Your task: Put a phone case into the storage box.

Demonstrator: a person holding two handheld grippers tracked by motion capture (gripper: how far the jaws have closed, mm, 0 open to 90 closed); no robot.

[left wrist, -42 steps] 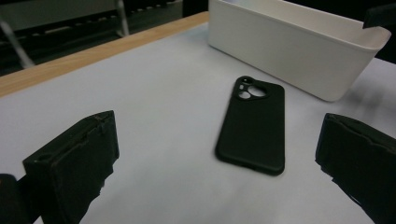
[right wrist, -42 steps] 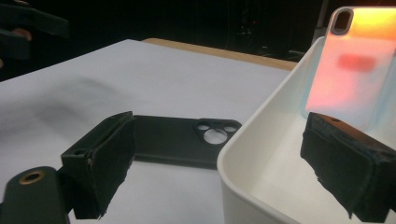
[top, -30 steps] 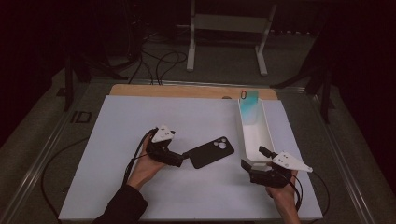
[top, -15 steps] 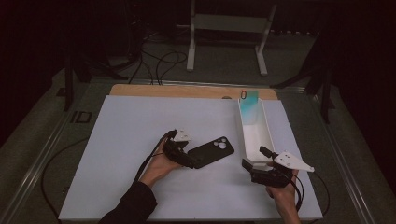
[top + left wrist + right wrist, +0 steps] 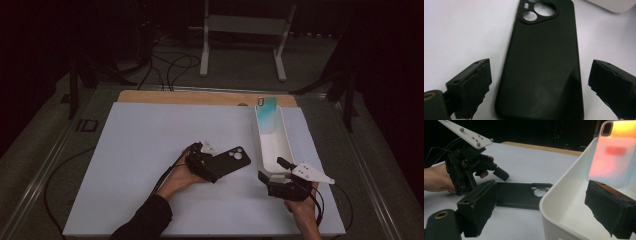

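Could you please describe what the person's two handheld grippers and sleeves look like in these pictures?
Both tools are black. The left gripper and the right gripper each carry a pale grey three-cornered plate on top, studded with small round bumps in the right gripper view, and a thin black cable trails from each. The jaws are blocky with rough, worn black pads. The left arm wears a dark sleeve.

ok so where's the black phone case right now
In the high view the black phone case lies flat on the white table, between the left gripper's open jaws, left of the white tray.
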